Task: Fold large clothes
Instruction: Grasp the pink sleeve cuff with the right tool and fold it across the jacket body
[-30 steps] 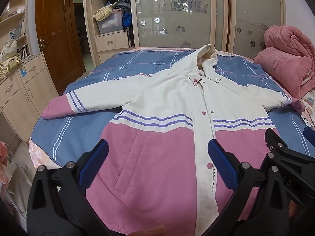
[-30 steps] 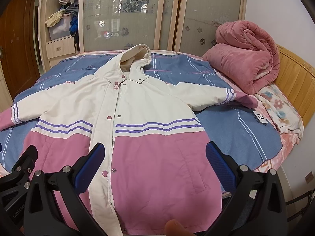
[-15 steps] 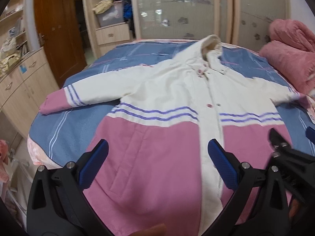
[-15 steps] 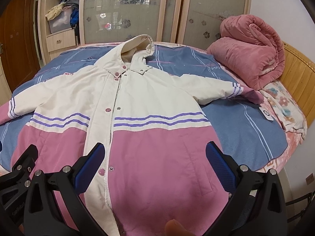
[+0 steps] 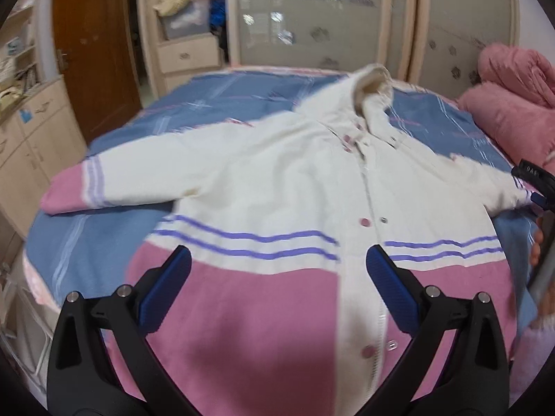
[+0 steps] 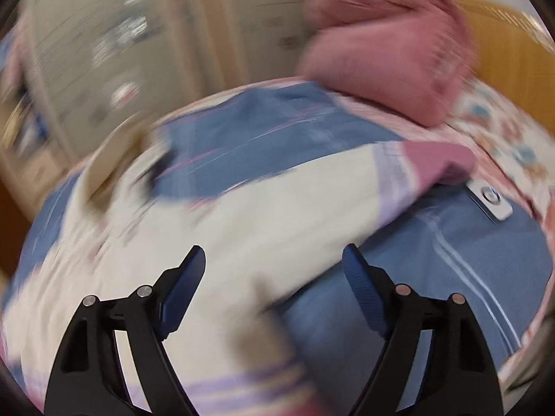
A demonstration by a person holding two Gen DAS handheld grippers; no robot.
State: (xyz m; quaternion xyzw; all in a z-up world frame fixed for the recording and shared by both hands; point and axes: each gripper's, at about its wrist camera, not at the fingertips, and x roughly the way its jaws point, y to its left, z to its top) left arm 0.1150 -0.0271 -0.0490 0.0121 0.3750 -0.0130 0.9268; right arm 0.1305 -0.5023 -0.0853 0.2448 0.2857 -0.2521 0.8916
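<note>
Bedding fills both views: one blue striped bedspread [image 5: 215, 111] with one large jacket [image 5: 295, 187] laid flat across it, white above and pink below, front side up, its hood [image 5: 373, 83] toward the top of the frame. Two sleeves spread outward, one with a pink cuff at the left edge of the left wrist view, the other reaching the right edge. Two pairs of purple stripes cross the chest, and two pink snaps show along the placket.

The left gripper [image 5: 277, 274] hangs over the pink lower panel, jaws wide apart, nothing between them. The right gripper [image 6: 274, 263] sits above the right sleeve [image 6: 312, 208] in a heavily blurred view; its jaws have just been narrowing yet are still spread, gripping nothing. One rolled pink quilt [image 6: 381, 45] lies at the upper right, and one small white tag [image 6: 489, 199] beside the pink cuff.
</note>
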